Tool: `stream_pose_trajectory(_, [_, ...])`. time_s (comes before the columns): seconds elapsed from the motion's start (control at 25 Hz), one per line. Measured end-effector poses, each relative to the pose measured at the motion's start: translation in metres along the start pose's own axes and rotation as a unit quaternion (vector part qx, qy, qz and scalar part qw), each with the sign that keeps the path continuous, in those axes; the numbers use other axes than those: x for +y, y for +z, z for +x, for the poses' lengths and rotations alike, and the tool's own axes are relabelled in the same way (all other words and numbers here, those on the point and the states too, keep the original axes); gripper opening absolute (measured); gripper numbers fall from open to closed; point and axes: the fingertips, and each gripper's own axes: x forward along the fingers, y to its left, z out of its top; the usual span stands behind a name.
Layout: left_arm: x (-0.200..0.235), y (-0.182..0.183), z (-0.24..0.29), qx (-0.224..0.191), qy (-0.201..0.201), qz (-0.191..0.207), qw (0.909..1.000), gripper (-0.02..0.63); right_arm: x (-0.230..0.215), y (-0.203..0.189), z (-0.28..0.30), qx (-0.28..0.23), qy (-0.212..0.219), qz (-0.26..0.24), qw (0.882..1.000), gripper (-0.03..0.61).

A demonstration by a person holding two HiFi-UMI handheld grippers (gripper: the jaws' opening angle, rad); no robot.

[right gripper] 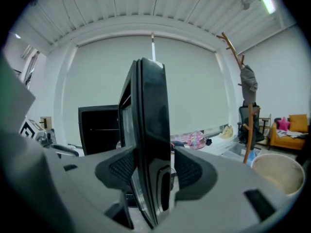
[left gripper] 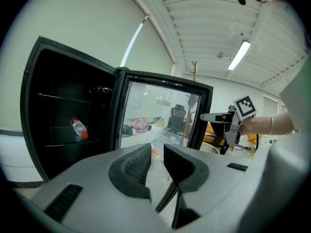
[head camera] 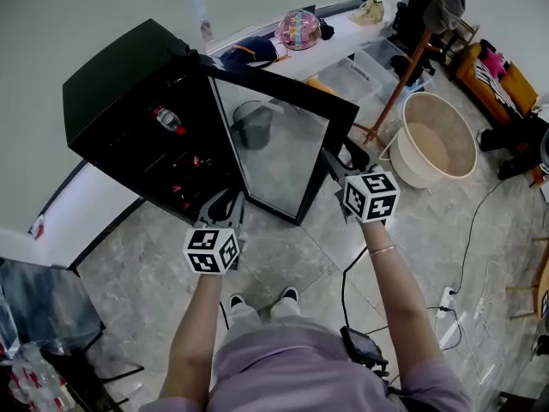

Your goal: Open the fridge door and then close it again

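The black fridge (head camera: 120,93) stands open, and its glass door (head camera: 274,144) is swung out toward me. A red-capped bottle (left gripper: 78,128) lies on a shelf inside. My right gripper (head camera: 336,166) is at the door's free edge. In the right gripper view the door edge (right gripper: 153,120) runs between the jaws of the right gripper (right gripper: 153,166), with a thin gap at the right-hand pad. My left gripper (head camera: 225,204) hovers low in front of the open cabinet. In its own view the left gripper (left gripper: 157,152) shows a narrow gap with nothing in it.
A round cream tub (head camera: 437,140) and a wooden coat stand (head camera: 412,58) are right of the door. A low white ledge holds a pink bag (head camera: 298,28), with clear storage boxes (head camera: 360,71) beside it. Cables and a power strip (head camera: 446,299) lie on the tiled floor.
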Motion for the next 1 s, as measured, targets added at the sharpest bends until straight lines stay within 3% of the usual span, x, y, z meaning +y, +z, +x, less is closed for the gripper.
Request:
stream_pose_trajectory(0.4, [0.003, -0.011, -0.004, 0.007, 0.004, -0.010, 0.9999, 0.081, 0.021, -0.004, -0.003, -0.015, 0.034, -0.009, 0.999, 0.221])
stream_pose_trajectory(1.0, [0.009, -0.020, -0.038, 0.000, 0.001, -0.023, 0.9997, 0.081, 0.117, -0.018, -0.048, -0.012, 0.069, -0.037, 0.997, 0.215])
